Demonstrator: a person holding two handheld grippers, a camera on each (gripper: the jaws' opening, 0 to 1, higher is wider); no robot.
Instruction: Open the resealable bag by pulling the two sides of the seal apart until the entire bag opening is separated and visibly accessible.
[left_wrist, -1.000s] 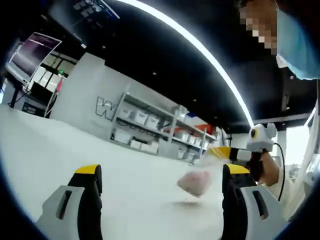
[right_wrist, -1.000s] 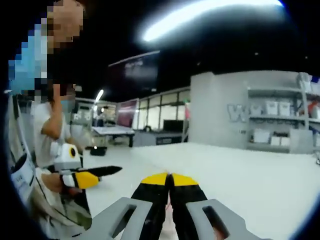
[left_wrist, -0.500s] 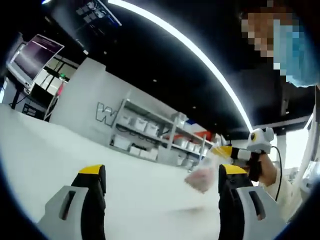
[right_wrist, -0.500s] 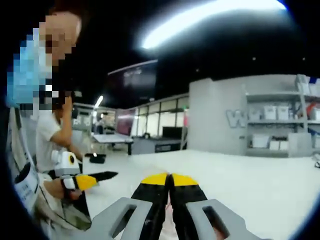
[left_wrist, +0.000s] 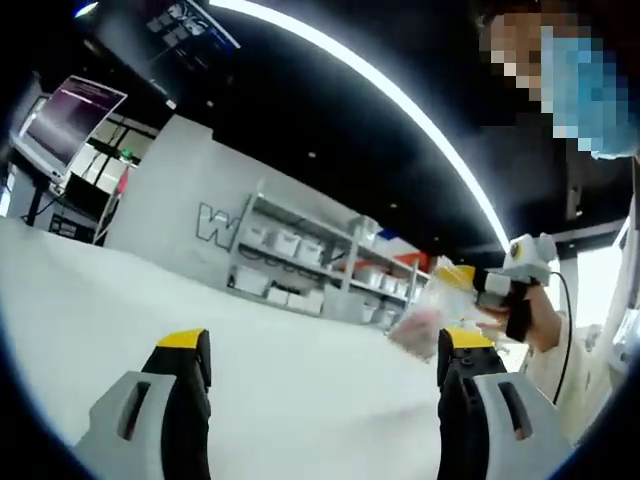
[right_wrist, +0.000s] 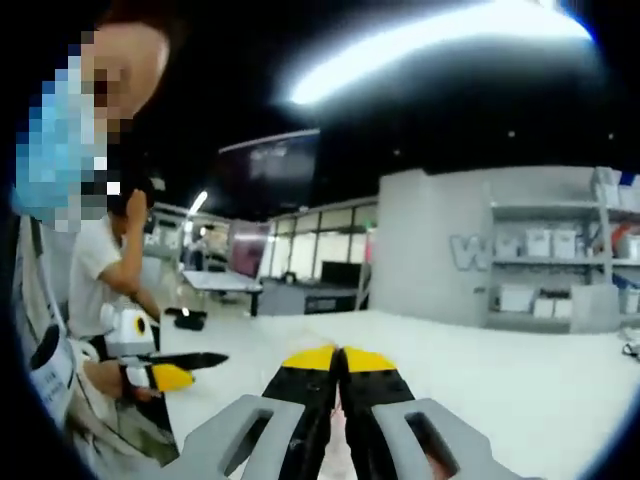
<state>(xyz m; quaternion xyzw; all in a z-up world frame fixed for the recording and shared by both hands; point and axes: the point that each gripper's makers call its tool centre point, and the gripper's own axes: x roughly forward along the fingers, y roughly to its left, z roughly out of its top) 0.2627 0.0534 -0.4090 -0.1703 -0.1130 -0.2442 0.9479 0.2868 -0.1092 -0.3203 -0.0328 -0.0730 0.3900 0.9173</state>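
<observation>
Our left gripper (left_wrist: 320, 345) stands with its two yellow-tipped jaws spread wide, nothing between them, above the white table (left_wrist: 150, 300). Our right gripper (right_wrist: 340, 358) has its two jaws pressed together, and a thin pale strip shows in the slit between them; from the left gripper view we take it to be the top edge of the resealable bag (left_wrist: 428, 315).

In the left gripper view we see the right gripper at the right side, held up off the table in a hand (left_wrist: 540, 330), with the one clear bag hanging from its yellow tips. The bag holds something pinkish in its lower part; we cannot tell what it is. It hangs clear of the table, just beside our left gripper's right-hand jaw.

In the right gripper view we see the left gripper at the lower left, its jaws apart, well apart from the right gripper's tips.

Behind the table we count one shelf rack (left_wrist: 310, 265) with several white boxes on its levels, one grey wall with a large letter (left_wrist: 212, 220), and one screen (left_wrist: 65, 110) at the far left. One long ceiling light (left_wrist: 400, 105) arcs overhead.
</observation>
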